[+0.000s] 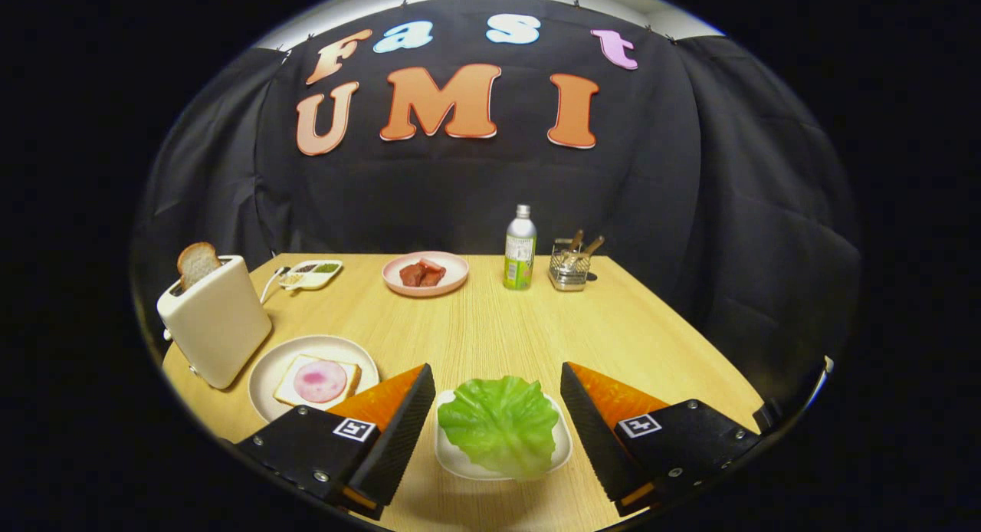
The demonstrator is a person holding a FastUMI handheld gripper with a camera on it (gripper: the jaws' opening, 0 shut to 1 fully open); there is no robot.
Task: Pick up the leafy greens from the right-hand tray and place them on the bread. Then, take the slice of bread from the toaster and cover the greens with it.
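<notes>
A green lettuce leaf (500,422) lies on a small white tray (457,459) on the wooden table. My gripper (497,390) is open, its two orange-and-black fingers (391,421) standing either side of the leaf without touching it. To the left of the fingers a beige plate (268,371) holds a slice of bread (295,390) topped with a round pink slice of ham (320,380). Further left stands a cream toaster (217,321) with a browned bread slice (198,264) sticking up out of its slot.
At the table's far side are a pink plate with red meat pieces (425,272), a green-labelled bottle (520,250), a wire basket of utensils (570,267) and a small white divided dish (310,274). The table's right edge runs diagonally beyond the right finger.
</notes>
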